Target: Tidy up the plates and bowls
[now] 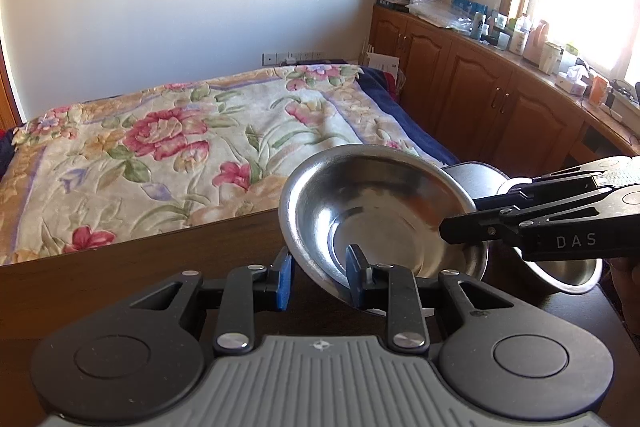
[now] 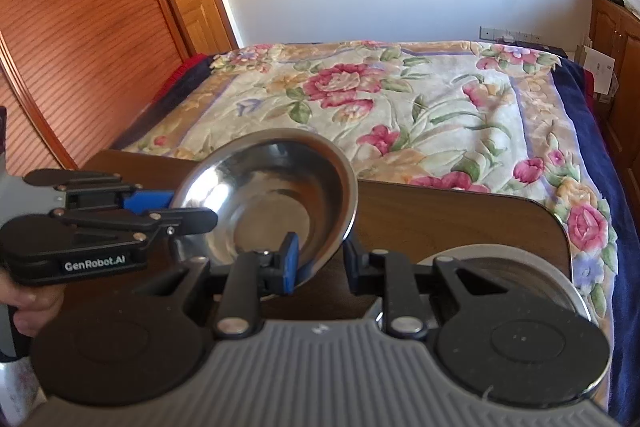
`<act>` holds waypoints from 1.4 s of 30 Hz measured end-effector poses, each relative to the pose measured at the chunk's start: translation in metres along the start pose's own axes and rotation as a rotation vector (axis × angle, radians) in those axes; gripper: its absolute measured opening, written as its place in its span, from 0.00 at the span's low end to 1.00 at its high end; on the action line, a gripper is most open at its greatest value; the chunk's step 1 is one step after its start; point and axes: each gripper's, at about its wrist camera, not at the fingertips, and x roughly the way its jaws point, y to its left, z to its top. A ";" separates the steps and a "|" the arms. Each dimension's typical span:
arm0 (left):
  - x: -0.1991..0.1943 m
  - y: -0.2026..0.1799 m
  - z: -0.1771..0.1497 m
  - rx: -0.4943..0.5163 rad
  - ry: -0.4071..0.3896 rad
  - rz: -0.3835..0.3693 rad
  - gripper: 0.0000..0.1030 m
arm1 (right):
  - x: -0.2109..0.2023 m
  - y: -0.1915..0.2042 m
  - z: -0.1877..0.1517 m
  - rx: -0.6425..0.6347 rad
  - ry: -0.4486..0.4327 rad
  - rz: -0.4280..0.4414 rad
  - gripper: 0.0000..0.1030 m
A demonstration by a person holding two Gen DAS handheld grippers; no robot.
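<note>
Two tools meet on one steel bowl (image 1: 380, 211) above the dark wooden worktop (image 1: 120, 267). We see the left tool (image 1: 320, 279) straddling the bowl's near rim, one blue pad (image 1: 285, 281) outside the wall and the other finger inside; the jaws look pressed onto the rim, pinching it. The right tool (image 2: 318, 259) does the same from its side: in the right wrist view its blue pad (image 2: 291, 263) sits inside the bowl at about 6 o'clock on the rim, the opposite finger outside, so it too appears to clamp the wall.

The bowl is tilted, its opening turned toward both cameras, and held off the worktop. At 3 o'clock from it in the left view, a second steel bowl (image 1: 576, 275) sits behind the right tool's body, with a grey round dish (image 1: 476, 179) just beyond. In the right view, a stack of plates (image 2: 532, 275) lies at 4 o'clock, partly hidden.

Beyond the worktop stretches a bed with a floral blanket (image 1: 180, 147).
</note>
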 end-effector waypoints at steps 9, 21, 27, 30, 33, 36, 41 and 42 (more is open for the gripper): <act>-0.040 -0.011 0.000 0.021 -0.044 -0.004 0.29 | -0.032 0.012 -0.003 0.008 -0.048 0.010 0.25; -0.092 -0.030 -0.016 0.047 -0.087 -0.016 0.29 | -0.073 0.032 -0.021 -0.009 -0.089 0.001 0.25; -0.114 -0.038 -0.035 0.060 -0.093 -0.022 0.29 | -0.086 0.043 -0.037 -0.026 -0.085 -0.007 0.25; -0.121 -0.040 -0.046 0.062 -0.094 -0.024 0.29 | -0.091 0.050 -0.045 -0.034 -0.082 -0.007 0.25; -0.127 -0.040 -0.056 0.063 -0.089 -0.027 0.29 | -0.095 0.054 -0.053 -0.038 -0.081 -0.003 0.25; -0.135 -0.040 -0.064 0.065 -0.089 -0.031 0.29 | -0.100 0.061 -0.060 -0.046 -0.080 0.001 0.25; -0.150 -0.041 -0.076 0.066 -0.101 -0.041 0.29 | -0.111 0.070 -0.072 -0.062 -0.081 0.010 0.25; -0.153 -0.042 -0.078 0.067 -0.102 -0.042 0.29 | -0.113 0.072 -0.074 -0.067 -0.080 0.011 0.25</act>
